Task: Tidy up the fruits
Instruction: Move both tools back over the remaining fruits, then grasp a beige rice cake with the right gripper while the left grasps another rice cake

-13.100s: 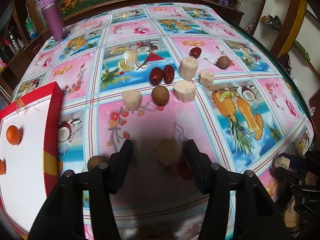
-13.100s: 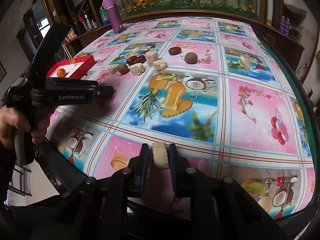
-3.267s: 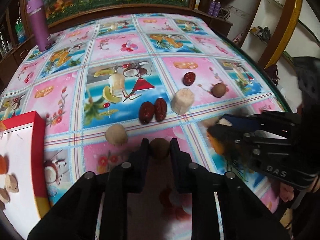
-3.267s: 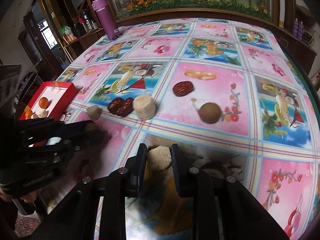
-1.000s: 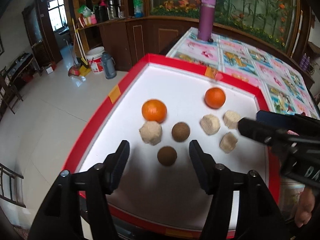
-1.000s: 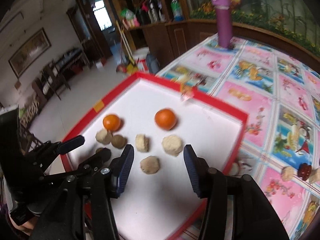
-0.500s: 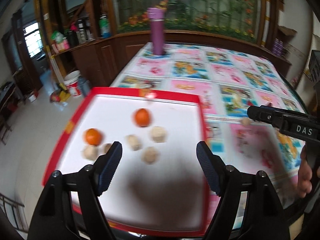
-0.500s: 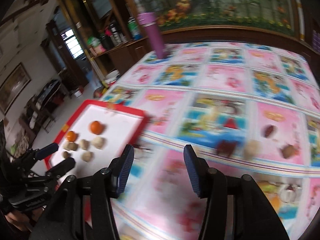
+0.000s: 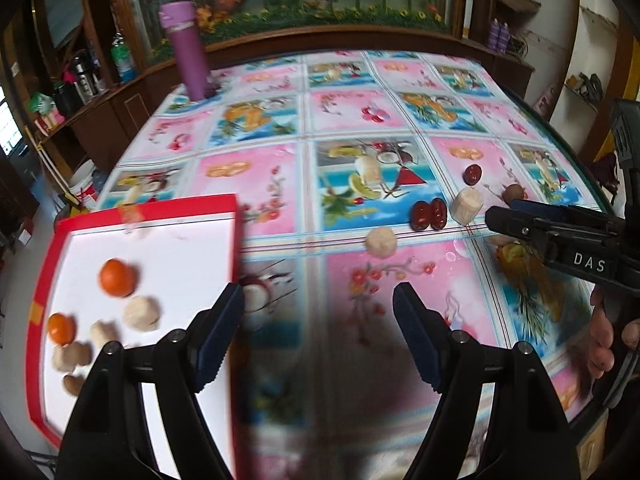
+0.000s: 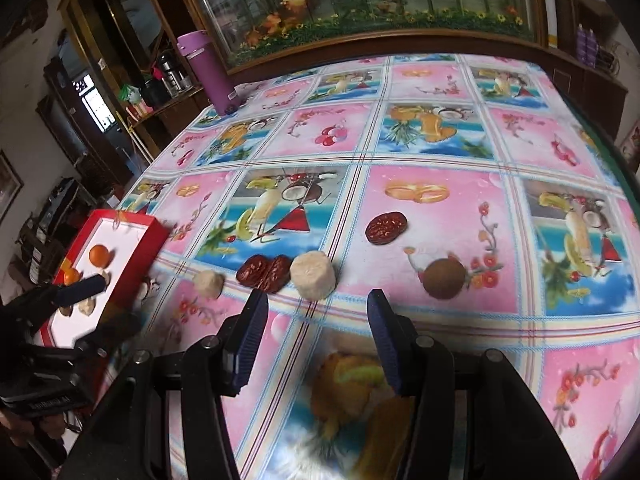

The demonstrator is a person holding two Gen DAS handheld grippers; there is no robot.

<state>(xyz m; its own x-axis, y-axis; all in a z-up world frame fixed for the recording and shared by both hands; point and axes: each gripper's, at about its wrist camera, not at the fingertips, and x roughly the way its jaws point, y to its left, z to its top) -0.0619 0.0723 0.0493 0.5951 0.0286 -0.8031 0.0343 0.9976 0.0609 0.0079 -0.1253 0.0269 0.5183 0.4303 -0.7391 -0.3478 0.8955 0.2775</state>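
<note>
A red-rimmed white tray (image 9: 236,248) (image 10: 136,256) holds two oranges (image 9: 117,278) and several pale and brown pieces. On the patterned tablecloth lie a pale cylinder (image 10: 313,274) (image 9: 466,206), a pair of red dates (image 10: 264,273) (image 9: 429,214), a single date (image 10: 386,227) (image 9: 473,173), a brown round fruit (image 10: 444,279) (image 9: 513,193) and a small pale piece (image 10: 209,284) (image 9: 381,242). My left gripper (image 9: 318,336) is open and empty beside the tray. My right gripper (image 10: 316,338) is open and empty, just short of the cylinder.
A purple flask (image 9: 188,50) (image 10: 208,76) stands at the table's far left corner. Wooden cabinets and a planter run behind the table. The table's right edge (image 9: 576,152) curves away. The right gripper's body (image 9: 560,236) shows in the left wrist view.
Both grippers have swung from over the tray back toward the fruits on the tablecloth. Both remain open and empty.
</note>
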